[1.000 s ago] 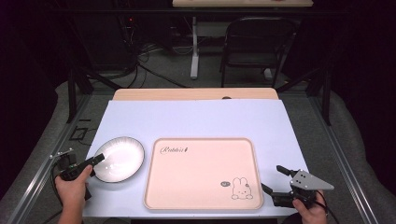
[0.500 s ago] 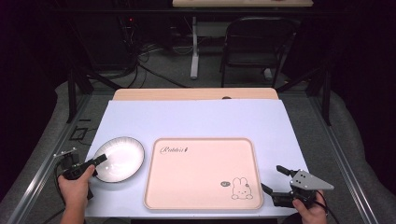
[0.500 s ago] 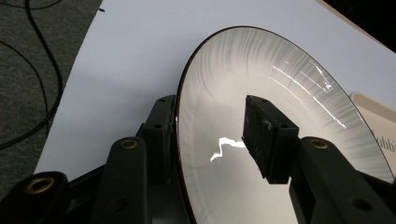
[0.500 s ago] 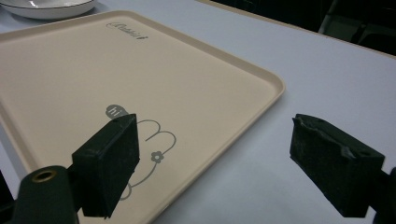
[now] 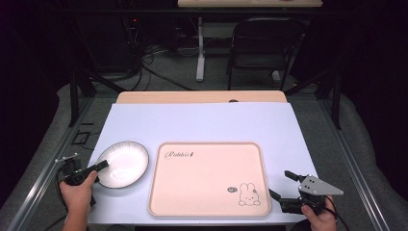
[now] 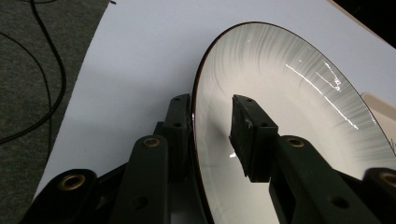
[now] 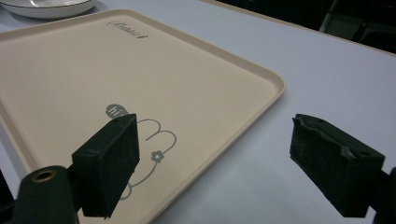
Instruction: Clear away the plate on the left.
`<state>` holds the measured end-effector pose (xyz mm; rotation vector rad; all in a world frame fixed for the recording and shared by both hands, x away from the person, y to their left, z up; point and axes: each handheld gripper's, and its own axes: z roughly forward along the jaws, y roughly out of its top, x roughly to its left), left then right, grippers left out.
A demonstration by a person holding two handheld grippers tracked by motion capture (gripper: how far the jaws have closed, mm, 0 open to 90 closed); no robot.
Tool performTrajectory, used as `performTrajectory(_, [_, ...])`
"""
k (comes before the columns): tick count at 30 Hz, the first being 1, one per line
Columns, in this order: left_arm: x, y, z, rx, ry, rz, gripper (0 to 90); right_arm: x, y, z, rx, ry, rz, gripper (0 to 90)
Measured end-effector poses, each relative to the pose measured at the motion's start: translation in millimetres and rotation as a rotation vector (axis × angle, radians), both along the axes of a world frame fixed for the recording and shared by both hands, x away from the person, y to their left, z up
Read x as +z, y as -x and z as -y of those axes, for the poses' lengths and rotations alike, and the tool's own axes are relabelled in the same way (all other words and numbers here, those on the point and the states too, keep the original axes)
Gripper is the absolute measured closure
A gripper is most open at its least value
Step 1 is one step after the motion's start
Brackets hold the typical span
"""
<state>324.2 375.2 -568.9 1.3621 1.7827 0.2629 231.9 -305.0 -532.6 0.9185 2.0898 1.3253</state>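
1. The left claw [image 5: 102,166] sits at the near-left rim of the white plate [image 5: 122,163], which rests on the pale sheet covering the surface [image 5: 202,122], just left of the pink tray [image 5: 209,179].
2. Compared with the earlier high views, the plate and tray lie where they were and both hands have kept their places; what has changed is the left claw, whose jaws have just been closing with the plate's rim between them.
3. In the left gripper view the rim of the plate [image 6: 289,107] stands between the two jaws: the outer one lies against the dark edge, while the inner one [image 6: 250,135] hangs over the plate's inside with a gap showing, so the left claw [image 6: 212,128] is not yet clamped on it.
4. The right claw [image 5: 278,185] rests wide open at the tray's near-right corner, holding nothing; its own view shows the tray [image 7: 93,70] edge between the spread jaws.
5. Judged from this, the grasp on the plate is nearly made; a little more closing should secure it for a lift, probably toward the tray.
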Motion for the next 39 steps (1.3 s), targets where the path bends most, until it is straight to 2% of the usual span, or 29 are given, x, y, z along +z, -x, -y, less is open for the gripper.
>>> performTrajectory(5, [-1.3, 0.5, -1.5, 0.007, 0.007, 0.001, 73.5, 0.0, 0.0, 0.0, 0.0, 0.0, -0.001, 15.1])
performTrajectory(29, [-3.3, 1.8, -8.4, 0.04, 0.105, -0.002, 79.8, 0.0, -0.1, -0.3, 0.005, 0.004, -0.003, 15.1])
performTrajectory(31, [-2.4, 2.8, -9.4, 0.045, 0.127, 0.001, 80.6, 0.0, -0.3, -0.4, 0.005, 0.004, -0.004, 15.1])
performTrajectory(39, [6.6, 5.7, -9.0, 0.046, 0.144, 0.021, 84.3, 0.0, 0.1, -0.2, 0.004, 0.003, -0.002, 15.1])
